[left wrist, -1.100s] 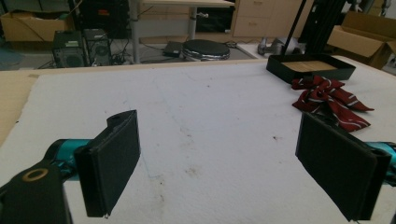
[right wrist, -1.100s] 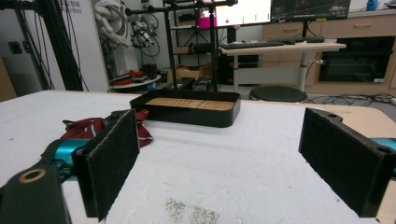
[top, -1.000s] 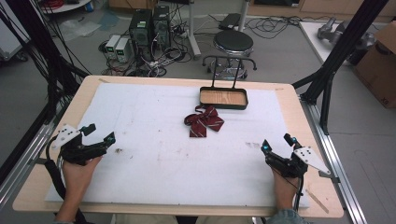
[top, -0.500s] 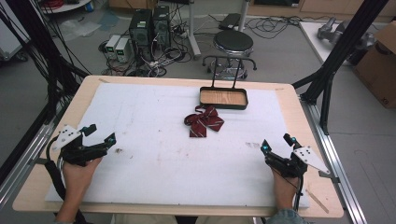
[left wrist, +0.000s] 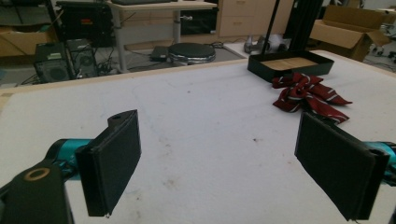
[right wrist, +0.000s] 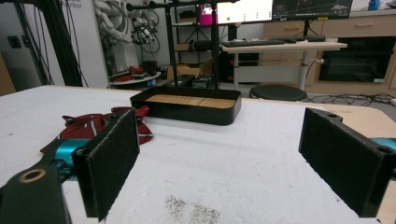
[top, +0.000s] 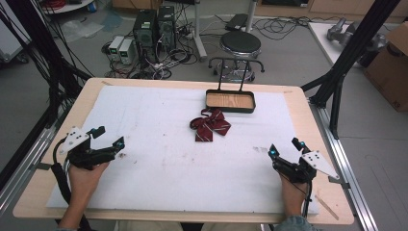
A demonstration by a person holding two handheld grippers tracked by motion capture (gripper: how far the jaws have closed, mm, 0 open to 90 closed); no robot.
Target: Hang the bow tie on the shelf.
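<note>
White padded mat (top: 159,168) over a plywood table (top: 308,120); no legible writing. Crumpled maroon striped bow tie (top: 210,124) lies mid-mat, just before a black rectangular tray (top: 230,101) with a wood-grain floor. Left gripper (top: 107,139) and right gripper (top: 284,152) rest near the front corners, each hand-held, flat black foam-faced jaws spread wide and gripping nothing.

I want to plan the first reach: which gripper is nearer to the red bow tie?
Right, slightly. The right gripper sits right of the bow tie; the left gripper sits farther off to its left.
</note>
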